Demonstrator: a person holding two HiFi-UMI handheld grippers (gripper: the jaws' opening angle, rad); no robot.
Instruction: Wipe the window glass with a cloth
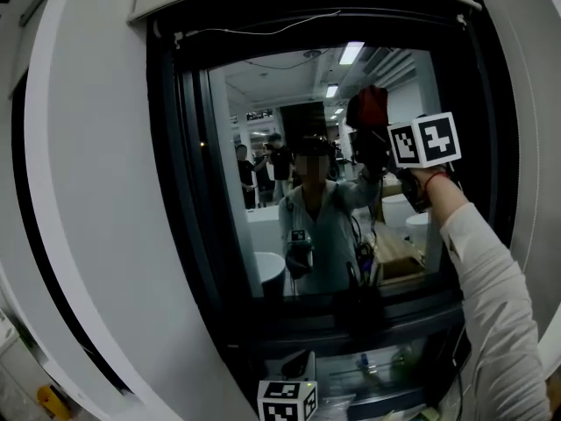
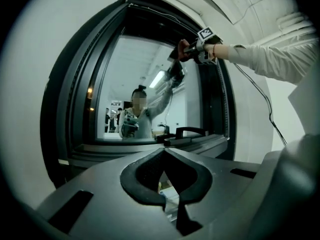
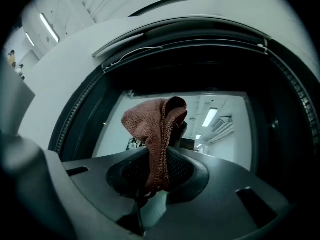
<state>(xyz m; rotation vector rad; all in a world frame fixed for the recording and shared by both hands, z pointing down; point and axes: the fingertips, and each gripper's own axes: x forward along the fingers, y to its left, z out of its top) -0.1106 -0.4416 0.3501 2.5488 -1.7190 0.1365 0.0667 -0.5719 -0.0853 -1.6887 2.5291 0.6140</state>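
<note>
The window glass [image 1: 263, 103] sits in a dark frame and mirrors the person and a lit room. My right gripper [image 1: 375, 147] is raised to the upper right of the pane, shut on a reddish-brown cloth [image 1: 368, 108]. In the right gripper view the cloth [image 3: 150, 121] bunches up out of the shut jaws [image 3: 159, 156], close in front of the glass [image 3: 220, 134]. The left gripper view shows that raised gripper and cloth [image 2: 181, 49] from below. My left gripper [image 2: 164, 151] hangs low beneath the sill, jaws together with nothing between them; its marker cube [image 1: 287, 400] shows at the bottom edge.
White wall [image 1: 96, 191] curves around the dark window frame [image 1: 175, 191]. A dark handle [image 2: 190, 131] lies on the sill. A thin cable [image 2: 260, 94] runs down the wall at the right. Clutter [image 1: 386, 375] sits below the sill.
</note>
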